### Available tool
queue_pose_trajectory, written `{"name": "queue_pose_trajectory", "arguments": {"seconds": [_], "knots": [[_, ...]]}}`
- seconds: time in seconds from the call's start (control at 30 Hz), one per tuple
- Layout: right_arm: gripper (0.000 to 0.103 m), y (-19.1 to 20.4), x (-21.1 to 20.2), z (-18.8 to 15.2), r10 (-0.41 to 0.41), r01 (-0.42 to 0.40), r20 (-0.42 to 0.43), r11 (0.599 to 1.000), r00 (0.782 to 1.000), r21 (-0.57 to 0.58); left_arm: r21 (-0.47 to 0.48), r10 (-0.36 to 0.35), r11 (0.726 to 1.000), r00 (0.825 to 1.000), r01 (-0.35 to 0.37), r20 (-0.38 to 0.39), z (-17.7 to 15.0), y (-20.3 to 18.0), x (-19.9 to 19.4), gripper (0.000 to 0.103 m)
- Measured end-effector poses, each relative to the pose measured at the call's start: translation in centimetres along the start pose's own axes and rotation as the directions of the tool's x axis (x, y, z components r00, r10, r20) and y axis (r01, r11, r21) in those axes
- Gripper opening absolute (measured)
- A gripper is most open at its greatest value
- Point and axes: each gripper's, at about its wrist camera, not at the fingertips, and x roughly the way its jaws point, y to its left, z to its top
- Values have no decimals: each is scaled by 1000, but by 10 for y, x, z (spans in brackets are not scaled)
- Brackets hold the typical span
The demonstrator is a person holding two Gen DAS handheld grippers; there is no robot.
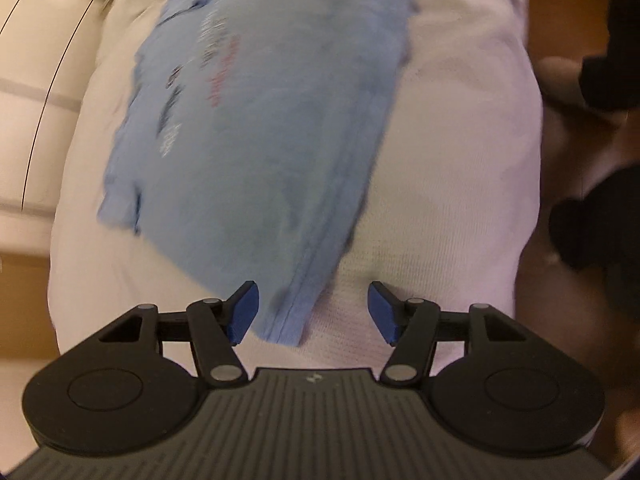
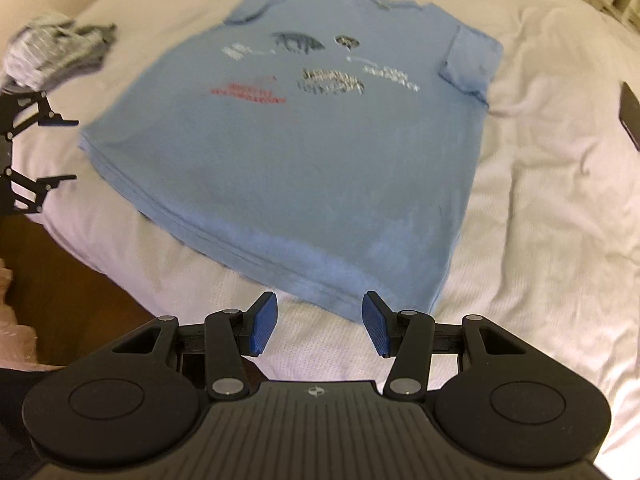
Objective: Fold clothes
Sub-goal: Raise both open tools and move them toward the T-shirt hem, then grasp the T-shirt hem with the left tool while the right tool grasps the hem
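Blue shirt [image 2: 296, 152] lies flat, print up, on the white bed [image 2: 540, 208]. We see our right gripper [image 2: 319, 324] spread wide, holding nothing, just short of the shirt's hem. Only the right view shows grey clothes [image 2: 52, 52] beside the shirt's sleeve. The left gripper [image 1: 313, 312], also wide, straddles the shirt's corner.
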Motion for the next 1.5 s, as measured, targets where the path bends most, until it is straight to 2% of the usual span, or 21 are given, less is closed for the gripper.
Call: {"name": "queue_pose_trajectory", "arguments": {"seconds": [0.13, 0.3, 0.37, 0.4, 0.43, 0.5, 0.53, 0.63, 0.7, 0.77, 0.83, 0.9, 1.03, 1.1, 1.17, 1.27, 1.37, 1.43, 1.5], "knots": [[50, 13, 6, -1, -52, 53, -17, 998, 998, 20, 53, 54, 997, 998, -55, 34, -8, -2, 15, 58], [51, 29, 15, -7, -119, 117, -19, 989, 993, -88, 60, 90, 994, 995, -93, 43, -8, 4, 30, 55], [56, 36, 22, -10, -151, 150, 8, 975, 988, -163, 24, 69, 997, 997, -70, 35, -5, 8, 32, 27], [60, 40, 25, -11, -166, 167, 24, 965, 986, -200, 4, 60, 998, 998, -60, 34, -4, 10, 32, 23], [61, 44, 30, -13, -177, 182, 39, 954, 983, -237, -27, 51, 998, 998, -50, 36, -3, 13, 30, 15], [67, 53, 43, -23, -197, 210, 71, 925, 978, -317, -156, 17, 988, 999, -9, 47, -1, 27, 22, 9], [67, 58, 50, -29, -206, 224, 88, 908, 975, -355, -241, -13, 970, 998, 27, 63, -1, 37, 18, 9], [67, 73, 69, -45, -200, 242, 140, 854, 970, -461, -452, -71, 885, 992, 112, 106, -2, 68, 7, 7], [67, 85, 78, -53, -173, 252, 198, 827, 965, -503, -532, -81, 837, 990, 131, 116, -1, 84, 3, 6], [67, 96, 84, -59, -157, 280, 269, 807, 950, -519, -587, -85, 797, 989, 139, 120, 1, 94, -3, 5], [67, 106, 92, -62, -158, 325, 339, 788, 928, -523, -617, -81, 774, 989, 142, 126, 2, 100, -8, 5], [66, 110, 101, -64, -195, 399, 410, 767, 891, -503, -638, -74, 757, 989, 139, 127, 3, 103, -14, 5], [61, 95, 116, -70, -269, 484, 451, 734, 851, -475, -677, -63, 725, 991, 125, 116, 1, 109, -22, 4], [59, 81, 116, -78, -298, 525, 472, 705, 830, -478, -676, -59, 728, 993, 114, 104, 1, 110, -24, 4], [58, 66, 116, -86, -344, 569, 479, 667, 808, -481, -665, -59, 739, 994, 107, 95, 2, 109, -24, 4], [57, 35, 119, -94, -417, 616, 464, 632, 782, -470, -641, -58, 762, 995, 98, 83, 5, 106, -21, 4], [56, 11, 118, -98, -455, 638, 452, 614, 768, -465, -604, -52, 793, 997, 79, 61, 8, 100, -17, 4], [54, 4, 118, -99, -452, 640, 458, 599, 766, -480, -579, -48, 813, 998, 62, 40, 10, 97, -13, 4], [44, 4, 120, -101, -429, 634, 469, 580, 772, -512, -560, -45, 827, 999, 52, 26, 11, 95, -11, 4]]}}
